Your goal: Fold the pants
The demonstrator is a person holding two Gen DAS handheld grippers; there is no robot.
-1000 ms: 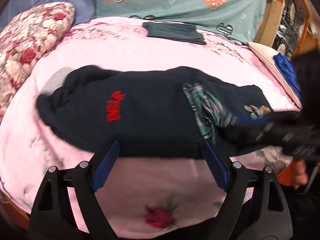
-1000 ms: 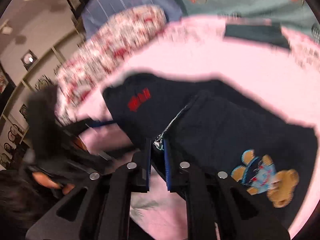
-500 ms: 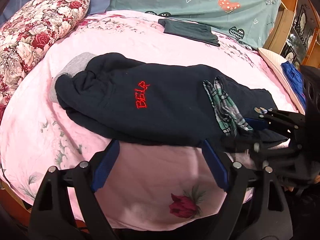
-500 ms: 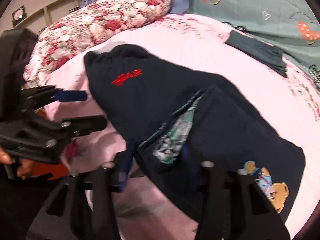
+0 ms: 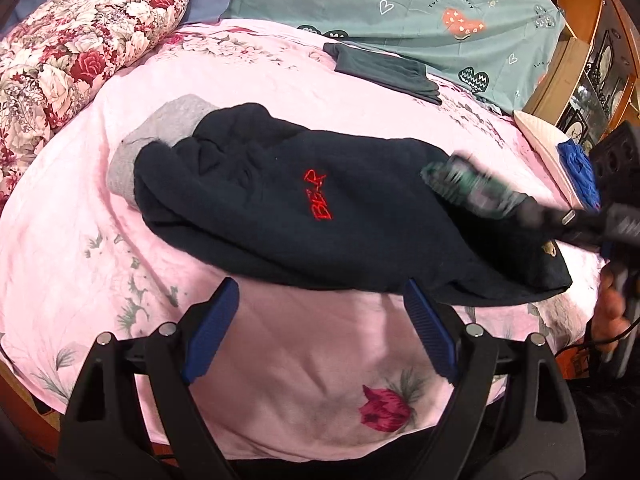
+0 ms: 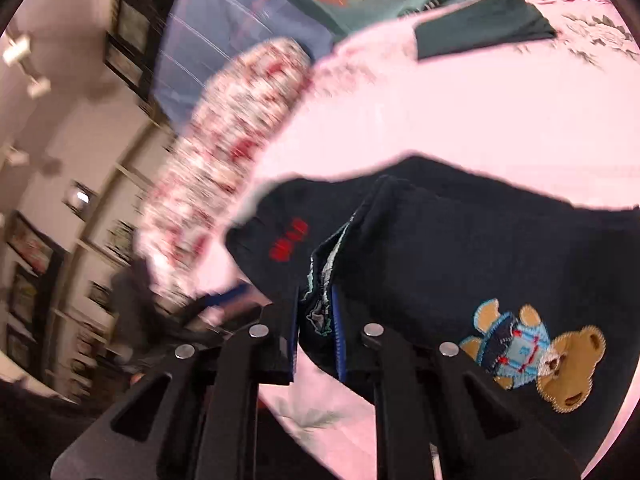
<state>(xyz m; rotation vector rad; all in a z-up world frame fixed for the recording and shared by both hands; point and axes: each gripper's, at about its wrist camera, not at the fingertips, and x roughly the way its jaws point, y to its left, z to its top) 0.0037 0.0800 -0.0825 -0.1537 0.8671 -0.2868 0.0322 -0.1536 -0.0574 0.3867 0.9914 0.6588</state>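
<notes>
Dark navy pants [image 5: 304,208] with red lettering and grey cuffs [image 5: 160,136] lie across the pink bed [image 5: 312,352]. My left gripper [image 5: 320,304] is open and empty, just in front of the pants' near edge. My right gripper [image 6: 316,316] is shut on the waistband with its green plaid lining [image 6: 320,304]; it shows blurred at the right of the left wrist view [image 5: 552,220]. A bear patch [image 6: 536,356] sits on the pants near the right gripper.
A floral pillow [image 5: 72,48] lies at the far left, a teal sheet with hearts [image 5: 400,4] at the back. A folded dark green garment [image 5: 384,68] lies on the bed behind the pants. A wooden shelf [image 5: 580,60] and a blue cloth [image 5: 576,168] are at the right.
My right gripper opened half a second ago and has closed again on the waistband's plaid-lined edge. The right view is swinging fast. My left gripper stays open in front of the pants.
</notes>
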